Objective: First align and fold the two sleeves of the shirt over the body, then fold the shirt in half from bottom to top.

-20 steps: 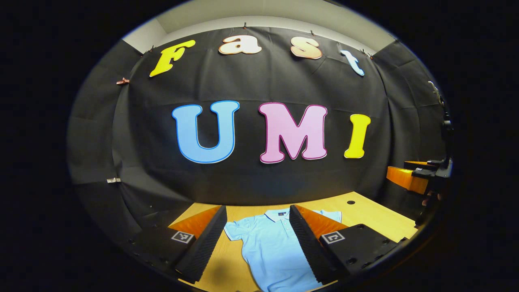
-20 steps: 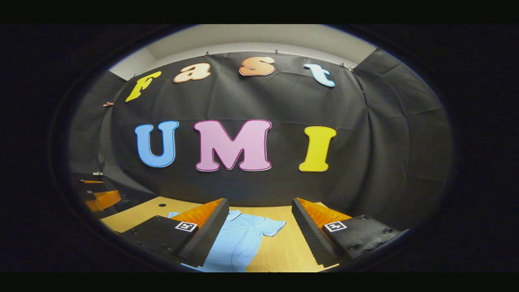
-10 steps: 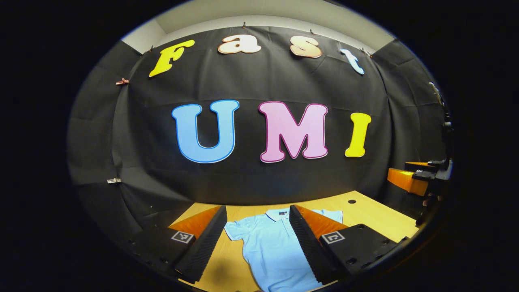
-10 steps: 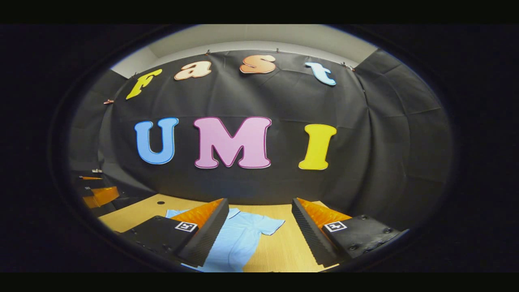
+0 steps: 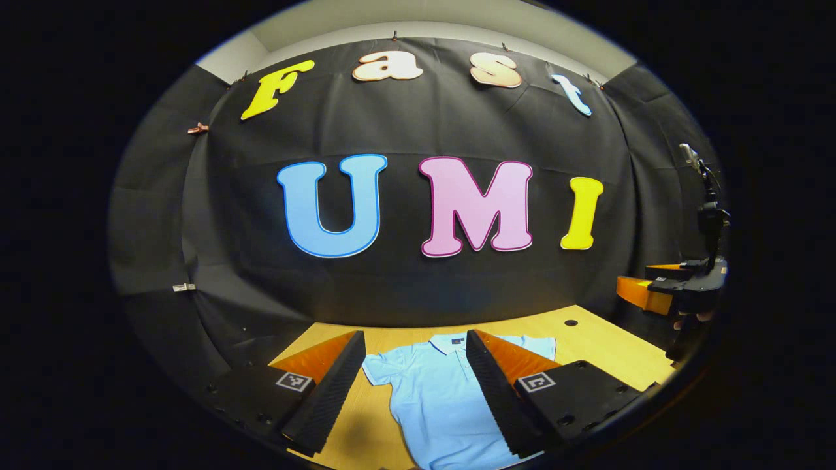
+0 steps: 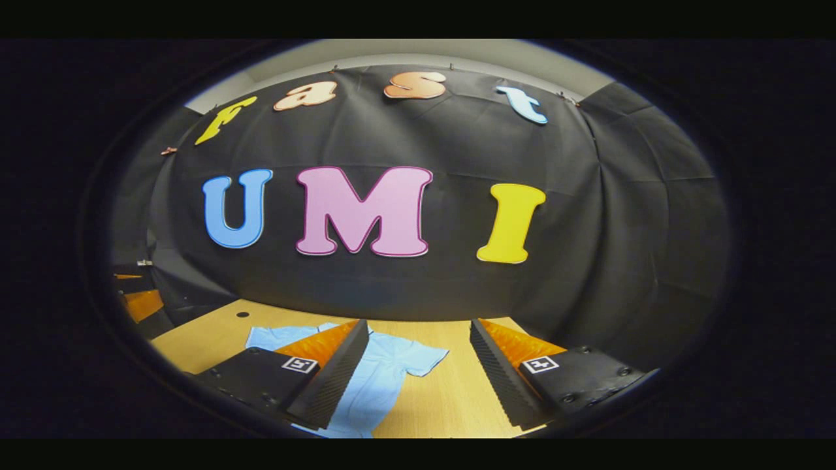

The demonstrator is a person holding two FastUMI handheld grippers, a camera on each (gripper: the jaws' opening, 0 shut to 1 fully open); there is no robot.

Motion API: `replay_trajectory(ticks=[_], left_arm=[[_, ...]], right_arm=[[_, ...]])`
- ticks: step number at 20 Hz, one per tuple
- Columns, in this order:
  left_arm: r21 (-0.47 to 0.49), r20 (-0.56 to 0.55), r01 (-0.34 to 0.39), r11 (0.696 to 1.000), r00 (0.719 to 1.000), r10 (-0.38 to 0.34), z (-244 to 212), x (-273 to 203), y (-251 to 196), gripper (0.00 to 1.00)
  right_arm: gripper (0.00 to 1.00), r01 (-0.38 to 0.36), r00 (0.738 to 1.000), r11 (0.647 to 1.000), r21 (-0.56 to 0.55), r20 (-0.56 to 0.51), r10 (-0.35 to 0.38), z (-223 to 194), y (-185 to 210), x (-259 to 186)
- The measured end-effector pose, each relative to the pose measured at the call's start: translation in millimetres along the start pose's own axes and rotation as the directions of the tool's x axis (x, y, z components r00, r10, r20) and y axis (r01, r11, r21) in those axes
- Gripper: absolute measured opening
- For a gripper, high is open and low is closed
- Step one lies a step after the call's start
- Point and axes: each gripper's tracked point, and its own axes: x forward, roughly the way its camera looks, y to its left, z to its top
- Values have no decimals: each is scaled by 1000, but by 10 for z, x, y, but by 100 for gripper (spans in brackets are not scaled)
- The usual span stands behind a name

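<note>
No fold is started: the light blue polo shirt (image 5: pixel 434 398) is lying flat on the tabletop (image 5: pixel 588 339), sleeves spread, while the left tool (image 5: pixel 415 385) and right tool (image 6: pixel 418 378) are hovering released above it.

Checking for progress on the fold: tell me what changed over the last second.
Little. The right tongs swung so more of the light blue shirt comes into its view; seen from the left tongs, the right tongs sit slightly higher. Nothing was gripped or released. The shirt stays flat and unfolded on the wooden table, both tongs open above it.
</note>
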Motion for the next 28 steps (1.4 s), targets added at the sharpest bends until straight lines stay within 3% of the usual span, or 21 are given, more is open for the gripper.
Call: replay_trajectory(ticks=[10,16,20,28], left_arm=[[6,-58,-91,996,994,91,-162,289,23,98],[-3,-113,-141,990,984,139,-300,401,40,99],[2,-149,-164,986,975,163,-411,480,48,95],[23,-194,-180,983,964,181,-581,719,27,98]], right_arm=[[98,-31,989,999,-15,-144,29,-584,-133,919],[97,-20,966,1000,3,-257,20,-1054,-282,1543],[97,-20,941,1000,-13,-338,14,-1469,-361,1901],[97,-27,862,999,-20,-507,13,-2336,-487,2413]])
